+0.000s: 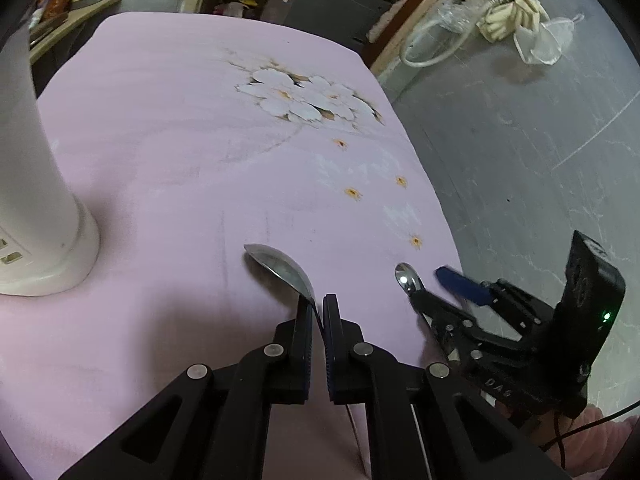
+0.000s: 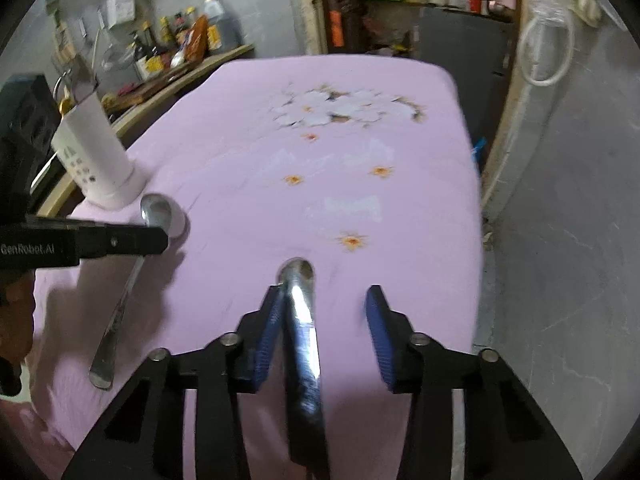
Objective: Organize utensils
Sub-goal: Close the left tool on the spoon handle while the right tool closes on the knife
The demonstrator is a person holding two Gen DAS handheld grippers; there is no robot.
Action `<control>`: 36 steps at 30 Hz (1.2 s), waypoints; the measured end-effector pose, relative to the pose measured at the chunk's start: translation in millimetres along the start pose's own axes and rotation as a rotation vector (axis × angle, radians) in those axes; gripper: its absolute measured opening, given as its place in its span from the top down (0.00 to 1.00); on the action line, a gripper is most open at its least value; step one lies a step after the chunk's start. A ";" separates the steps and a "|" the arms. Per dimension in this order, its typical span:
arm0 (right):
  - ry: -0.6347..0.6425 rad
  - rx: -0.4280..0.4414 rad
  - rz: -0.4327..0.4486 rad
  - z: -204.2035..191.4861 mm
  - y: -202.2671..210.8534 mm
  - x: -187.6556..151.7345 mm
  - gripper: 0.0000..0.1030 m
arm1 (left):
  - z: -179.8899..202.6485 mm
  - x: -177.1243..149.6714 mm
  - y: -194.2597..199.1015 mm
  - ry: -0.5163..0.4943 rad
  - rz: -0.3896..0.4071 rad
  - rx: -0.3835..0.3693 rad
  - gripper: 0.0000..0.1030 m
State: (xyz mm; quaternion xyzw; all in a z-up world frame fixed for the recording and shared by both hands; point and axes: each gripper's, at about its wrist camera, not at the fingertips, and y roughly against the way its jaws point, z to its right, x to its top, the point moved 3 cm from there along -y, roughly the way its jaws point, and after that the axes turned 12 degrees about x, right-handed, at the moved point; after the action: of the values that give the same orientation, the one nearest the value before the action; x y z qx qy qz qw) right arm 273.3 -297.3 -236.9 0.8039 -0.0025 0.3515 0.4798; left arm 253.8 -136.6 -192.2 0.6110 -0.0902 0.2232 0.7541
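Left wrist view, left to right. Item: white utensil holder (image 1: 36, 184), far left edge, standing on the pink floral tablecloth (image 1: 180, 120). Item: large spoon (image 1: 280, 268), lower centre, bowl forward, neck pinched between the closed fingers of the left gripper (image 1: 319, 312). Item: right gripper (image 1: 436, 284), lower right, jaws apart, a small spoon (image 1: 406, 276) lying against its nearer finger.

Right wrist view, left to right. Item: holder (image 2: 94, 148), upper left, a few utensils already standing in it. Item: large spoon (image 2: 128, 280), left of centre, handle trailing toward the bottom left, left gripper (image 2: 156, 236) clamped across its neck. Item: small spoon (image 2: 300, 320), centre, between the spread fingers, touching the left pad (image 2: 266, 332), not gripped.

Progress: partly done by the look of it; both spoons remain outside the holder.
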 end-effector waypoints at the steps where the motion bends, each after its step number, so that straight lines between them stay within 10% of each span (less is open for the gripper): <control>1: 0.019 -0.010 -0.002 -2.7 -0.9 0.6 0.68 | -0.3 0.3 -0.3 0.003 0.001 0.001 0.94; 6: 0.007 -0.015 -0.059 -7.8 -2.2 8.2 0.83 | -1.9 0.9 -0.8 0.013 0.003 0.002 0.94; 36: 0.055 0.036 -0.234 -32.6 -9.1 9.6 0.77 | -15.4 -2.2 15.1 0.018 0.024 -0.007 0.93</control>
State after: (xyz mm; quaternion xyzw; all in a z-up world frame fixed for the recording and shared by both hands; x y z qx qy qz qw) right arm 265.3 -263.9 -228.9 0.7972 0.1109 0.3148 0.5031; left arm 243.0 -120.0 -183.4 0.6051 -0.0915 0.2375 0.7544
